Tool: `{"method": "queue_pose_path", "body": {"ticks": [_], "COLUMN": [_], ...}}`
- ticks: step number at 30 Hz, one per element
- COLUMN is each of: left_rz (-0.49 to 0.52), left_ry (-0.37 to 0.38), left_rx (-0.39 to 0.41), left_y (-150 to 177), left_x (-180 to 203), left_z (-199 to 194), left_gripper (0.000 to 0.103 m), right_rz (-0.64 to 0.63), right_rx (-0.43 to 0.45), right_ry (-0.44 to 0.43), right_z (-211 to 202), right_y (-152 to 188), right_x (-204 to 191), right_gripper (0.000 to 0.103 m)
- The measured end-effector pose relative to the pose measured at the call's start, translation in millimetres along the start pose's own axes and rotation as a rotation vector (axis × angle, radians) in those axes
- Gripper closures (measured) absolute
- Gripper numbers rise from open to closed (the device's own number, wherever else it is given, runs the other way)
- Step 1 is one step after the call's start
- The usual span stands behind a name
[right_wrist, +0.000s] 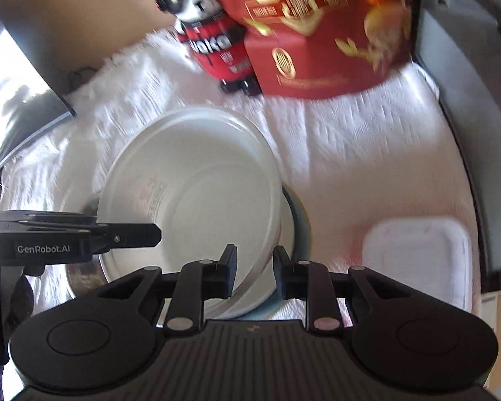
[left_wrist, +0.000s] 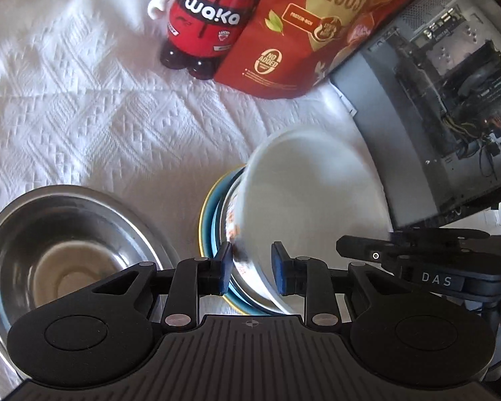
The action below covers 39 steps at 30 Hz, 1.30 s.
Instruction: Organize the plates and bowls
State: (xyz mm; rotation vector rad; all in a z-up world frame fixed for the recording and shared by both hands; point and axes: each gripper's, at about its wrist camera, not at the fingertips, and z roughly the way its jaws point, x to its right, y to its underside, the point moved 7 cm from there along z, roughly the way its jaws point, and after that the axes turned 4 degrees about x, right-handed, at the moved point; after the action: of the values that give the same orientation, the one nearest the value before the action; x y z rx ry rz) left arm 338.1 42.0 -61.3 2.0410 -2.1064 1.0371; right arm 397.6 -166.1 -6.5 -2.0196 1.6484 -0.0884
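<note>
While the left wrist camera looks down along its fingers, the left gripper (left_wrist: 252,267) holds the rim of a white ceramic bowl with orange print on its outside (left_wrist: 304,193); the blue pads (left_wrist: 225,269) stand on either side of the wall, apparently pressing it, though blur makes the contact hard to judge. This white bowl is tilted, its mouth facing away and to the right of the fingers. Under it, just beyond the left finger, sits a light-blue plate with a yellow edge (left_wrist: 206,224). Left of the fingers a round stainless-steel bowl (left_wrist: 66,244) rests on the white textured cloth (left_wrist: 100,117). Far ahead stand a red bear-shaped bottle (left_wrist: 205,23) and a red snack bag (left_wrist: 304,33); the other gripper's black arm shows at right.

From the right wrist camera, the right gripper (right_wrist: 253,272) is clamped on the near rim of the white ceramic bowl (right_wrist: 197,193), whose inside faces the lens. Beyond the right finger the blue plate (right_wrist: 300,224) peeks out. Further right lies a white rectangular tray (right_wrist: 417,254).
</note>
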Motion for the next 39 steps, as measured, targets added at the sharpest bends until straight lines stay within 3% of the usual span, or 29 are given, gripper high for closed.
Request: {"method": "queue_pose_path", "body": {"ticks": [9,16,20,23,26,29,31,33,39], "left_rz": [-0.012,-0.03,-0.041,-0.072,-0.124,-0.156,-0.169,-0.168,-0.15], "left_ry": [0.008,-0.068,-0.199,-0.275,-0.282,-0.289,-0.302,-0.297,-0.241], "left_rx": [0.104,0.185,0.253,0.244,0.223,0.205,0.194,0.183,0.138], "left_y": [-13,0,8,16,23,26,28,30,34], "left_x": [-4,-52,-98,-130,-152,-169,-177,-184,-194], "left_z": [-31,-74,-103,-106,-100,-90,-83,-76,-55], "left_gripper": [0.076,0.076,0.076,0.076,0.076,0.076,0.075,0.064,0.065], "right_rz": [-0.091,-0.166,-0.154,-0.133,-0.132,-0.152,-0.135,-0.076,0.122], "right_rx": [0.081,0.12,0.234,0.291,0.252,0.15,0.102,0.081,0.095], "right_ry": [0.069,0.148,0.07,-0.038,-0.142,-0.177,-0.143,-0.121,-0.027], "right_z": [-7,-12,-42,-62,-59,-28,-4,16,60], "right_y": [-1,4,9,17,34,57,68,75,81], "right_x": [-6,-9,-21,-41,-69,-98,-109,-115,-123], "right_gripper": [0.079,0.079,0.073,0.064,0.052,0.052,0.052,0.052,0.052]}}
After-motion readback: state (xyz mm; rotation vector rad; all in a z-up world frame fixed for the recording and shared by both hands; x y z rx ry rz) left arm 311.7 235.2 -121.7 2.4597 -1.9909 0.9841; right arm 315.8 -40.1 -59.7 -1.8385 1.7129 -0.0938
